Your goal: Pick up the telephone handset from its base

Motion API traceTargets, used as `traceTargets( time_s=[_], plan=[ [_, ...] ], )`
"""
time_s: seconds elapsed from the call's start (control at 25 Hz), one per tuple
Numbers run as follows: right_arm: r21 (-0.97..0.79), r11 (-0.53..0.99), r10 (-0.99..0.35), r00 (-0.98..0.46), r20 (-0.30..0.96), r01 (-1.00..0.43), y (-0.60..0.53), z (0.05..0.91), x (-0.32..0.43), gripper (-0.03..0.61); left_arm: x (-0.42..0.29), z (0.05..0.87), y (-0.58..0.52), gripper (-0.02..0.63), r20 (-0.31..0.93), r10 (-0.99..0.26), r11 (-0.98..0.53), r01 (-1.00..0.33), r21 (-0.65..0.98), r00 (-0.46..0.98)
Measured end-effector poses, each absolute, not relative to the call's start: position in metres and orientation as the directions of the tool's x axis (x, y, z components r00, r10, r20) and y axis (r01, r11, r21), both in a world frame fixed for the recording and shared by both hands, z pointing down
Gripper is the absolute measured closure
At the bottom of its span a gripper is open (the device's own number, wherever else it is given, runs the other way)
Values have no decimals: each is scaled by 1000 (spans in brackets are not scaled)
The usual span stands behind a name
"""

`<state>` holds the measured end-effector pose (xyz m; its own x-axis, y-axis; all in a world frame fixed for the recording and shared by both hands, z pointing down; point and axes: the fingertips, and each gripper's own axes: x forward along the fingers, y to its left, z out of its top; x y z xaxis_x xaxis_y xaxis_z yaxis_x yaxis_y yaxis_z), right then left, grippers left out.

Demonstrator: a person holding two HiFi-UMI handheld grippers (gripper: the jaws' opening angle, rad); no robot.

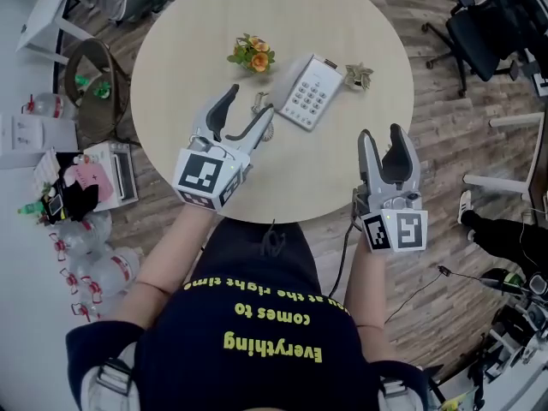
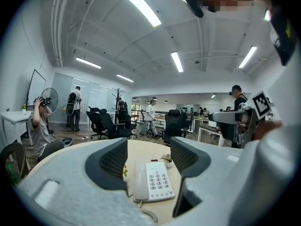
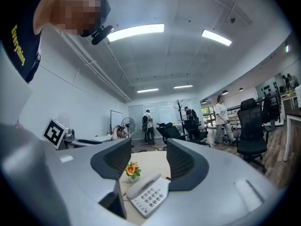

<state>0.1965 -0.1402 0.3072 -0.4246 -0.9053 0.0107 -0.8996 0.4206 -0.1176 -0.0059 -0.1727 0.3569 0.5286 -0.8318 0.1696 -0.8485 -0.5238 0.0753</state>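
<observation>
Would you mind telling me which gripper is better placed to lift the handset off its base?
Left. The left gripper is over the table, jaws open, nearest the handset; the right gripper, also open, hangs at the table's edge, farther away.

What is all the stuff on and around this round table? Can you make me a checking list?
Surface: round beige table, mostly bare.
Job's things: white push-button telephone; its white handset lies on the base.
Clutter: small pot of orange flowers; small pale plant.
Grippers: left gripper over the table, jaws apart, empty; right gripper at the table's near edge, jaws apart, empty.
Cables: curly white phone cord; black cable hanging under the right gripper.
Surroundings: wooden floor, black office chair, clear plastic bottles.
</observation>
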Motion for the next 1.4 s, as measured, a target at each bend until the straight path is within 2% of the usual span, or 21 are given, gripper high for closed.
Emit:
traceTargets(
  time_s=[0.16,0.28,0.76,1.4],
  plan=[
    [-108,374,-926,-378,12,-921,-151,311,200,411,-2,365,-186,327,182,-815,-545,-834,85,551],
    [-108,348,-936,-352,20,-931,-160,317,196,447,-1,374,-198,327,195,-803,-555,-826,102,563],
    [-129,326,-934,-340,107,-937,-195,352,174,451,12,421,-242,327,263,-741,-601,-785,152,618],
    [-130,278,-931,-300,207,-952,-212,396,185,511,46,490,-280,327,383,-670,-628,-761,163,635]
  ],
)
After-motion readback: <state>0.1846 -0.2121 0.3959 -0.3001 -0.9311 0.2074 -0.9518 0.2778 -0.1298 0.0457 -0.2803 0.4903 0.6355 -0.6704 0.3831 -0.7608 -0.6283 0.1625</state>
